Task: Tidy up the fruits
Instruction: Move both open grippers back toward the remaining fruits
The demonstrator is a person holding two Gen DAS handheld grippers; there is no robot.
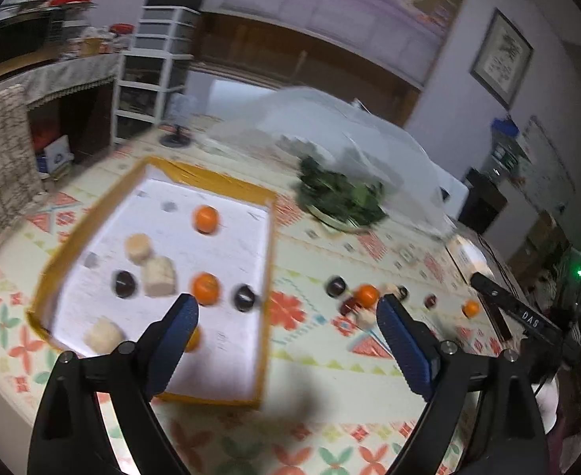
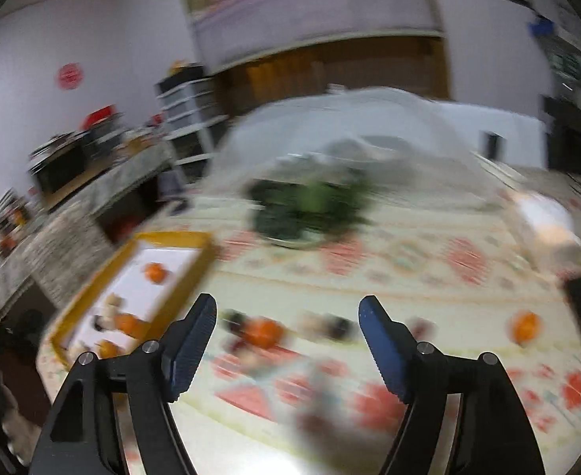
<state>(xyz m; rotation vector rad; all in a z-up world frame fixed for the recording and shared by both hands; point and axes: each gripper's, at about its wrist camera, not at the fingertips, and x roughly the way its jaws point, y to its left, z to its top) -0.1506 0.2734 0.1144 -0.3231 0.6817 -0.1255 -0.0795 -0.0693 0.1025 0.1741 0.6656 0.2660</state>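
A yellow-rimmed tray point(image 1: 268, 261) with a white floor lies on the patterned tablecloth. It holds oranges point(image 1: 206, 218), dark round fruits point(image 1: 124, 283) and pale cream pieces point(image 1: 159, 276). More fruit lies loose on the cloth to its right: an orange point(image 1: 367, 295), dark fruits point(image 1: 336, 285) and a farther orange point(image 1: 471, 308). My left gripper point(image 1: 286, 308) hangs open over the tray's right edge, nothing between its blue pads. In the blurred right wrist view my right gripper point(image 2: 288, 308) is open and empty above the loose fruit, with an orange point(image 2: 264, 332) ahead and another orange point(image 2: 526, 326) at the right.
A plate of dark leafy greens point(image 1: 341, 198) sits behind the tray under a clear mesh food cover point(image 1: 369, 130). A black device point(image 1: 524, 312) lies at the table's right edge. White drawer units point(image 1: 151, 75) and a cluttered counter stand beyond the table at the left.
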